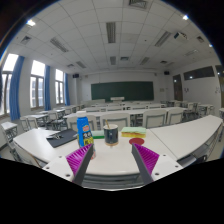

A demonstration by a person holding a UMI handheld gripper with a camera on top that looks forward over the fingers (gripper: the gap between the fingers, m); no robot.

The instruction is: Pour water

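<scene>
A blue bottle with a yellow label (84, 131) stands on the white table (112, 168), just ahead of my left finger. A small dark metal cup (111, 134) stands beside it, ahead of the gap between my fingers. A low red dish with a yellowish rim (137, 141) lies ahead of my right finger. My gripper (116, 160) is open and empty, low over the table. Its magenta pads (146, 158) are spread wide and short of all three things.
This is a classroom with rows of white desks and chairs. A dark flat object (62, 138) lies on the desk to the left. Another desk (195, 138) adjoins on the right. A chalkboard (122, 89) is on the far wall and windows (38, 84) are on the left.
</scene>
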